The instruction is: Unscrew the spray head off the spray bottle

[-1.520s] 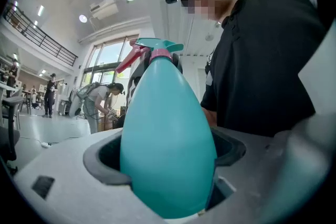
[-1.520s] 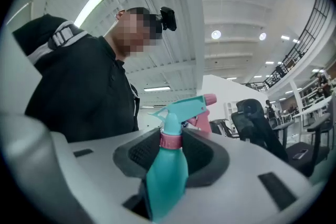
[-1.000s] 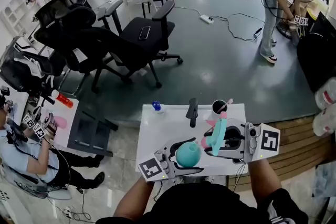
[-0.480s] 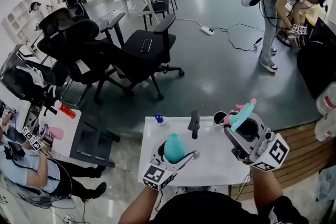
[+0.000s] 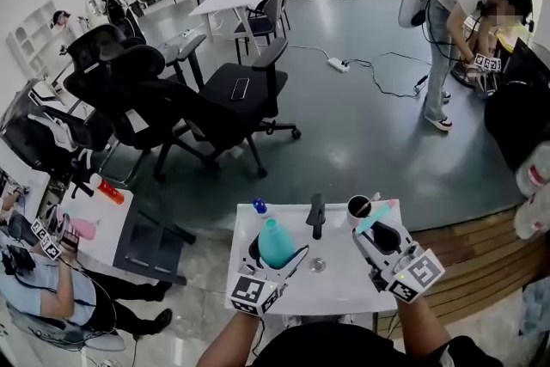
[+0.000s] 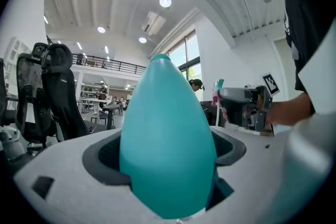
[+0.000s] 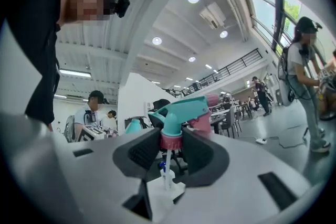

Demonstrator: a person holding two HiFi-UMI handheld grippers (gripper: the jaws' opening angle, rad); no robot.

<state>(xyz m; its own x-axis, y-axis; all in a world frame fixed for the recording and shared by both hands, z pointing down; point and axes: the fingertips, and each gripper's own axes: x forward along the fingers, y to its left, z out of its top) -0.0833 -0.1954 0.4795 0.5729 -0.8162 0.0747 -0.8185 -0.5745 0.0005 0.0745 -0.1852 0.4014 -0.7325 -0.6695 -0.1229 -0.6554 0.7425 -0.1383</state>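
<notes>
The teal bottle body point(image 5: 275, 241) stands upright between the jaws of my left gripper point(image 5: 277, 252), which is shut on it above the white table point(image 5: 344, 275). In the left gripper view the bottle point(image 6: 168, 139) fills the middle, with its neck end at the top. My right gripper point(image 5: 376, 226) is shut on the pink collar of the teal spray head point(image 5: 373, 217), which is apart from the bottle, to its right. In the right gripper view the spray head point(image 7: 176, 113) sits between the pads, and its white dip tube point(image 7: 167, 170) hangs free below.
At the table's far edge are a black object point(image 5: 315, 215), a dark mug point(image 5: 358, 206) and a small blue-capped thing point(image 5: 259, 206). Black office chairs point(image 5: 172, 99) stand beyond. A person point(image 5: 455, 30) bends over at the far right, and another sits at the left table point(image 5: 34, 271).
A second ago the spray head sat close against the bottle. The right gripper has carried it off to the right, up and then lower. The left gripper has shifted left with the bottle.
</notes>
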